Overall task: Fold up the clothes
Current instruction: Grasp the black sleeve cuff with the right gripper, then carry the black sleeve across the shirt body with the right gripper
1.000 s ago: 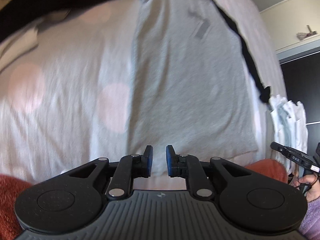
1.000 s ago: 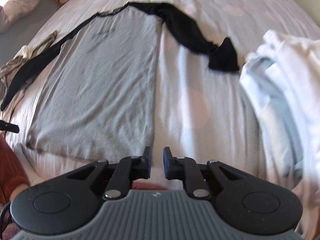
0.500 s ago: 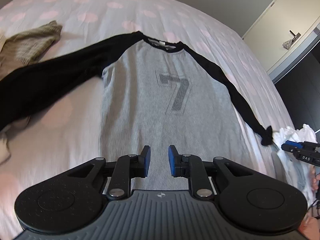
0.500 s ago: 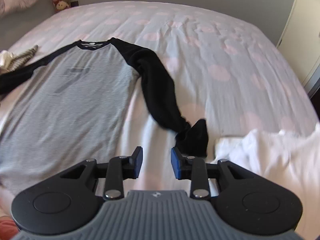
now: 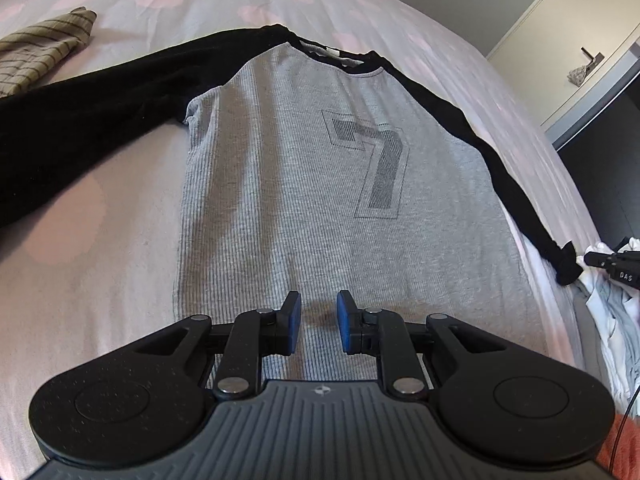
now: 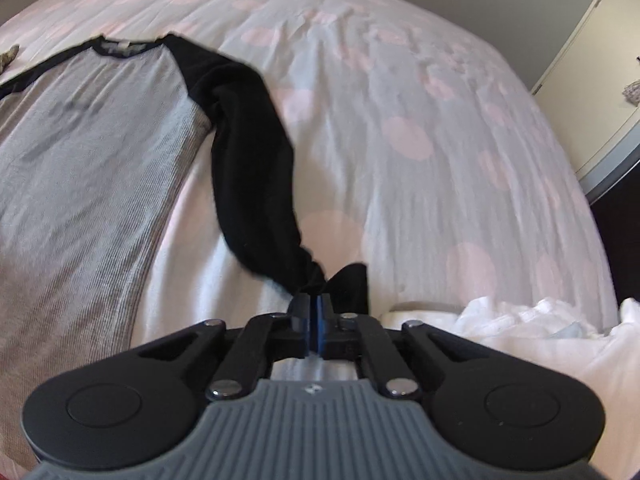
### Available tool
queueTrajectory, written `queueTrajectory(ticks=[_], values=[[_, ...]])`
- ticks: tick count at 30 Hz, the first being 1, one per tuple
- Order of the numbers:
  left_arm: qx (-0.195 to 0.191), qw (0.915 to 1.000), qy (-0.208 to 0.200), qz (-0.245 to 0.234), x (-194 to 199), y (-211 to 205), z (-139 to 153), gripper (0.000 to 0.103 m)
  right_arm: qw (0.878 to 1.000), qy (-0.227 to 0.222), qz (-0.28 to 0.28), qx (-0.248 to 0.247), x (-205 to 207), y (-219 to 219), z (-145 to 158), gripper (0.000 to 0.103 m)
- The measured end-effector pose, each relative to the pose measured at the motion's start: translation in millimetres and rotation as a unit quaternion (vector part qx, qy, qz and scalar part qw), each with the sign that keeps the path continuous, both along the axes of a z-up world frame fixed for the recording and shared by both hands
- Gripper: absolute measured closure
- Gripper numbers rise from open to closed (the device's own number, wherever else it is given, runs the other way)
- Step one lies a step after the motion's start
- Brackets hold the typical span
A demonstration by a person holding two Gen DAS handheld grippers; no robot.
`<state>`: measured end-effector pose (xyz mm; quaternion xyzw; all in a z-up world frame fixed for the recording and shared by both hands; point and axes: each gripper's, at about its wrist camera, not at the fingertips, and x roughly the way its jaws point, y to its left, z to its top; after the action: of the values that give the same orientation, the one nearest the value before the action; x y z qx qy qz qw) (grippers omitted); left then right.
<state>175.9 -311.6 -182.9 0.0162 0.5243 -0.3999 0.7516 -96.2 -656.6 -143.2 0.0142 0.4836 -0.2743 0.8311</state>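
Note:
A grey shirt point(image 5: 300, 184) with black long sleeves and a printed "7" lies face up on the bed; it also shows in the right wrist view point(image 6: 80, 152). My left gripper point(image 5: 318, 320) is open and empty, low over the shirt's lower middle. My right gripper point(image 6: 314, 312) is shut on the cuff end of the shirt's right black sleeve point(image 6: 256, 168), which bunches at the pads. The right gripper's tip point(image 5: 600, 260) shows by that cuff point(image 5: 566, 264) in the left wrist view. The other black sleeve point(image 5: 80, 120) lies spread to the left.
The bed has a pale cover with pink dots point(image 6: 420, 120). A striped beige garment point(image 5: 40, 52) lies at the far left. A pile of white clothes point(image 6: 540, 332) sits at the right bed edge. A cream wardrobe door point(image 5: 580, 40) stands beyond the bed.
My right gripper moved forward to the sleeve cuff and shut on it. My left gripper came lower and closer over the shirt's body, still open.

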Motion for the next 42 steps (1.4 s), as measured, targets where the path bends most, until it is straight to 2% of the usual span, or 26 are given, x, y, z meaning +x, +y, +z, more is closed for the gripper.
queueTrajectory(ticks=[5, 8, 9, 11, 12, 13, 14, 17, 20, 21, 22, 24, 28, 33, 36, 40, 42], values=[[0.0, 1.0, 0.003, 0.009, 1, 4, 0, 0.087, 0.999, -0.036, -0.023, -0.032, -12, -8, 51, 0.102], [-0.004, 0.9999, 0.003, 0.015, 2, 6, 1, 0.087, 0.999, -0.041, -0.028, -0.011, -15, -12, 58, 0.099], [-0.004, 0.9998, 0.003, 0.017, 2, 7, 2, 0.087, 0.999, -0.043, -0.03, 0.0, -15, -14, 58, 0.095], [-0.004, 0.9998, 0.0, 0.018, 1, 9, 3, 0.087, 0.998, -0.05, -0.034, 0.021, -13, -10, 47, 0.08], [-0.003, 0.9998, -0.001, 0.019, 1, 10, 3, 0.087, 0.998, -0.052, -0.035, 0.032, -11, -7, 39, 0.063], [-0.002, 0.9998, -0.002, 0.02, 1, 11, 4, 0.087, 0.998, -0.046, -0.034, 0.036, -7, -5, 30, 0.056], [-0.001, 0.9998, -0.002, 0.021, 1, 12, 3, 0.087, 0.998, -0.036, -0.032, 0.038, -3, -2, 19, 0.056], [0.001, 0.9997, -0.003, 0.026, 5, 12, 2, 0.087, 0.999, -0.005, -0.028, 0.043, 10, 5, -14, 0.056], [0.003, 0.9996, -0.004, 0.029, 8, 10, 0, 0.087, 0.998, 0.028, -0.029, 0.042, 19, 4, -39, 0.064], [0.004, 0.9995, -0.004, 0.03, 10, 10, -1, 0.087, 0.998, 0.041, -0.029, 0.037, 20, 3, -44, 0.077], [0.005, 0.9995, -0.004, 0.031, 10, 10, -1, 0.087, 0.998, 0.051, -0.031, 0.032, 20, 2, -47, 0.097], [0.005, 0.9995, -0.004, 0.03, 10, 10, -2, 0.087, 0.998, 0.04, -0.037, 0.025, 14, -2, -38, 0.096], [0.005, 0.9997, -0.004, 0.024, 8, 9, -2, 0.087, 0.997, -0.025, -0.071, 0.003, -6, -13, 11, 0.096], [0.004, 0.9998, -0.007, 0.02, 6, 9, 0, 0.087, 0.986, -0.084, -0.144, -0.011, -32, -44, 65, 0.096], [0.005, 0.9997, -0.007, 0.023, 6, 11, -1, 0.087, 0.976, -0.094, -0.197, 0.0, -41, -72, 70, 0.096], [0.007, 0.9995, -0.007, 0.03, 8, 13, -1, 0.087, 0.966, -0.101, -0.239, 0.019, -44, -103, 57, 0.095], [0.01, 0.9994, -0.007, 0.032, 9, 13, -3, 0.087, 0.962, -0.096, -0.255, 0.015, -43, -112, 50, 0.089]])
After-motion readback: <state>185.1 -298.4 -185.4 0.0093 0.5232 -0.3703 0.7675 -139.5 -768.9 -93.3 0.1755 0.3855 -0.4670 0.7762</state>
